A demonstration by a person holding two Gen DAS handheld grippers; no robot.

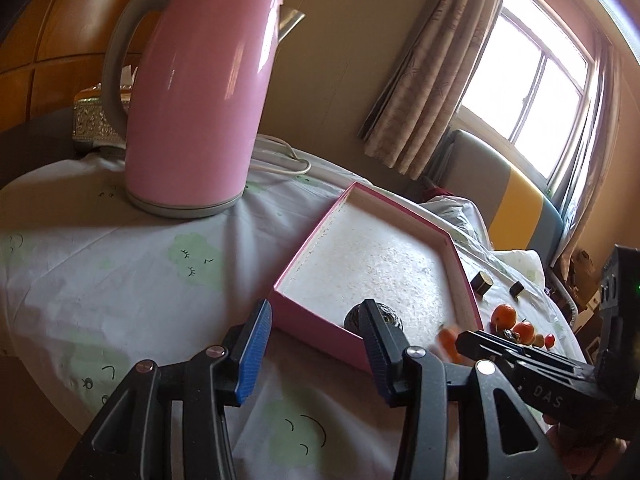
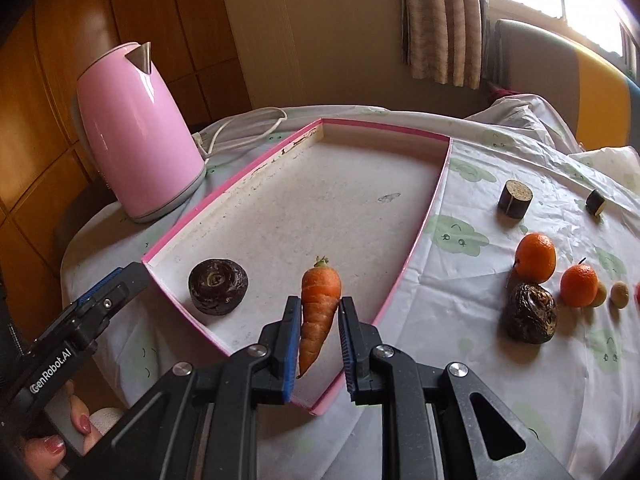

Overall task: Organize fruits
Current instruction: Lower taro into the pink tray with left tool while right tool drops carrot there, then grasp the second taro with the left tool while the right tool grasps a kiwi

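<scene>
Right gripper (image 2: 319,322) is clasping carrot (image 2: 319,304) over pink tray (image 2: 416,240), lower centre — for deposit; left gripper (image 1: 316,342) is idling, jaws apart, empty.

Both grippers: black frames, silver screws, blue ribbed fingers (image 2: 289,344); "GenRobot.AI" lettering; pink-painted nails.

In the left wrist view, the carrot (image 1: 447,339) is a blurred orange smear, mostly behind the right claw (image 1: 472,340). The dark root (image 1: 374,317) in the box (image 1: 316,236) is half covered by a claw finger. A silver box (image 1: 94,128) sits partly behind the kettle (image 1: 192,96). In the right view, a red fruit (image 2: 637,293) is cut by the edge.
</scene>
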